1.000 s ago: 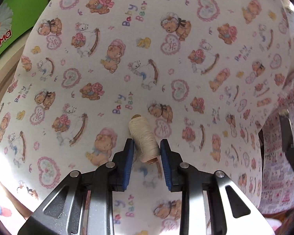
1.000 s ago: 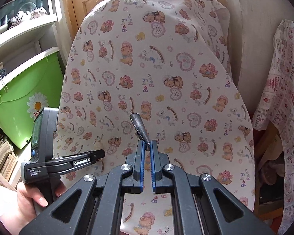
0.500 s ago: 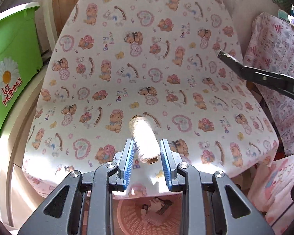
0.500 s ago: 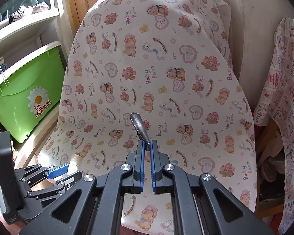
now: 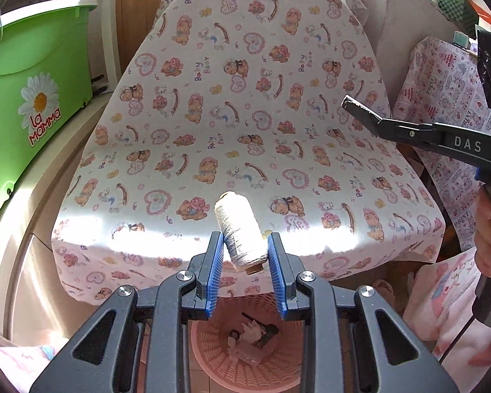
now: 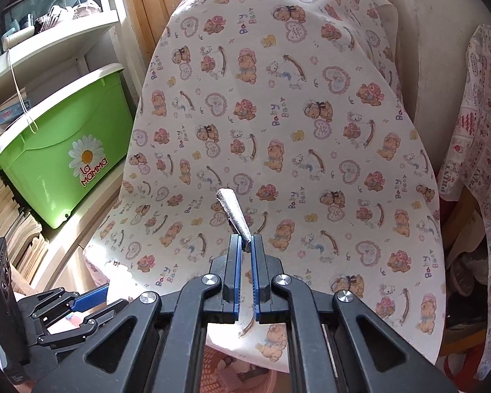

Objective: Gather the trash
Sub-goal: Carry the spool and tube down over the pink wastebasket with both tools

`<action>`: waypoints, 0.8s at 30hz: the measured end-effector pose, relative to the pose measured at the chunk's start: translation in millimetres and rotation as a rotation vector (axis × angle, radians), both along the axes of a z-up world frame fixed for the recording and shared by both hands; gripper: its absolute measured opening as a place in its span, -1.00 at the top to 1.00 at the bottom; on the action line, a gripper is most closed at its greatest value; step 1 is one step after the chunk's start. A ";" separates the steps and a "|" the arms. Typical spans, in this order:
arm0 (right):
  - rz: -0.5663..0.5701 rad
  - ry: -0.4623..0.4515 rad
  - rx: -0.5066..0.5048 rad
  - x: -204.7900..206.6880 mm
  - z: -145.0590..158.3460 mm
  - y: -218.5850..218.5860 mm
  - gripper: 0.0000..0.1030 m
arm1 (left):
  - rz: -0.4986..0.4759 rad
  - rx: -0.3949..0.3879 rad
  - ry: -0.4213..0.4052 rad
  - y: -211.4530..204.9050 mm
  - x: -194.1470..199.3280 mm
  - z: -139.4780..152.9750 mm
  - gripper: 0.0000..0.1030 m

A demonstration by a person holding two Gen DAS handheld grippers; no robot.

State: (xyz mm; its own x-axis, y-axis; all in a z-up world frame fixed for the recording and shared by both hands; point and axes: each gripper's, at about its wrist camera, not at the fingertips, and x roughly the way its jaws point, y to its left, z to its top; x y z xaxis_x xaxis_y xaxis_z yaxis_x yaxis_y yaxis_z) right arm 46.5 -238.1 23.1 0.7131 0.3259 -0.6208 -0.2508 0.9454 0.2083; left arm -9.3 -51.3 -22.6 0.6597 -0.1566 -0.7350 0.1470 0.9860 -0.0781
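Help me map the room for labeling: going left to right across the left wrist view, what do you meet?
Green storage box → white thread spool held in the left gripper → right gripper → patchwork print cloth.

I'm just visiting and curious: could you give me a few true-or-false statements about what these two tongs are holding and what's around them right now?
1. The left tongs grip a spool of pale thread. True.
2. The right tongs are open with nothing in them. False: they are shut on a silvery crumpled strip.
3. A pink basket sits below the left tongs with some scraps already in it. True.
4. The green box has a sunflower and the word "PAPA" on it. False: it shows a daisy and "La Mamma".
5. The cloth with teddy bears is plain white. False: it is printed with bears and hearts.
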 end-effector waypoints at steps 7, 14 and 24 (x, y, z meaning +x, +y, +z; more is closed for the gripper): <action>0.040 0.059 0.001 -28.1 -18.8 7.3 0.88 | 0.018 -0.026 0.026 5.4 -22.0 -9.4 0.57; 0.083 0.105 -0.020 -59.7 -38.3 20.1 0.88 | 0.014 -0.038 0.070 5.7 -21.1 -15.2 0.58; 0.153 0.240 -0.100 -76.9 -75.1 46.7 0.88 | 0.027 -0.103 0.257 7.2 -11.2 -50.3 0.58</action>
